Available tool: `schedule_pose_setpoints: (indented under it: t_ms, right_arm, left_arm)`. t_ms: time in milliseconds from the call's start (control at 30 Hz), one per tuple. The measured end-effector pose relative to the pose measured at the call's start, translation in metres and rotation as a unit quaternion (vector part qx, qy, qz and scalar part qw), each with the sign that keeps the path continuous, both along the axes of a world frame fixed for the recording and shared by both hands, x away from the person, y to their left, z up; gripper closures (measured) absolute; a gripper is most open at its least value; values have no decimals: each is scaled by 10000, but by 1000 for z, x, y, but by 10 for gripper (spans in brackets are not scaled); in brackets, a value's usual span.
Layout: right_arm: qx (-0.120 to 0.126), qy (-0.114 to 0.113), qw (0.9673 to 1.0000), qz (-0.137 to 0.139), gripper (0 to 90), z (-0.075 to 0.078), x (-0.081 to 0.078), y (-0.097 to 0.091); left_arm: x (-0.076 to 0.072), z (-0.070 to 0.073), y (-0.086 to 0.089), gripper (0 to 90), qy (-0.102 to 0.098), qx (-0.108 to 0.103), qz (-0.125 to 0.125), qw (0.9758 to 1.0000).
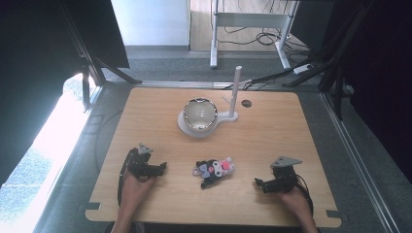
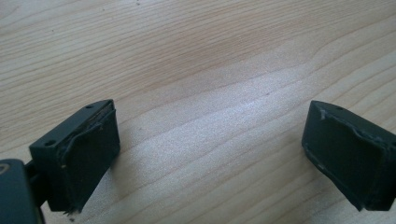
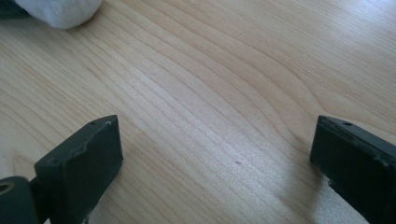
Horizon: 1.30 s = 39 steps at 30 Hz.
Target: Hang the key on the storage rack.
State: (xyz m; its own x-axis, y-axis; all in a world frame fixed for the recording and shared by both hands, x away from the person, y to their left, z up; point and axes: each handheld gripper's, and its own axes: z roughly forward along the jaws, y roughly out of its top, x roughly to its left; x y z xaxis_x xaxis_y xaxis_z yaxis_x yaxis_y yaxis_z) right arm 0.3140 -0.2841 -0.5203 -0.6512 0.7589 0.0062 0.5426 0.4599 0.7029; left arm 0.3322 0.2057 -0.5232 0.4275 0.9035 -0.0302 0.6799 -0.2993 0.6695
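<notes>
A lab-style recording bay is showing here: a bare wooden table [image 1: 272,145] is sitting inside a dark metal frame [image 1: 92,68], black curtains [image 1: 384,73] are hanging at three and nine o'clock, and loose cables [image 1: 262,36] are trailing under a white desk frame [image 1: 252,22] at twelve o'clock.

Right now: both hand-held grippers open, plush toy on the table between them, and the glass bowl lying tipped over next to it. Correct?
Not quite. The glass bowl isn't tipped beside the plush toy; the high view shows it upright on the white stand, farther back. Left hand-held gripper and right hand-held gripper are open.
</notes>
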Motion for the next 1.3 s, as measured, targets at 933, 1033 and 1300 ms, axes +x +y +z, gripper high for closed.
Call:
schedule_pose_setpoints:
  t_ms: [933,1033,1300]
  right_arm:
    - [-255,48,9990,367,15,15,5,2]
    - [-299,63,9986,430,12,17,6,4]
    - [-377,171,9964,737,6,27,14,11]
  left_arm:
    - [0,0,0,41,0,0,0,10000]
    - [0,0,0,41,1,2,1,10000]
    - [0,0,0,41,-1,-1,0,10000]
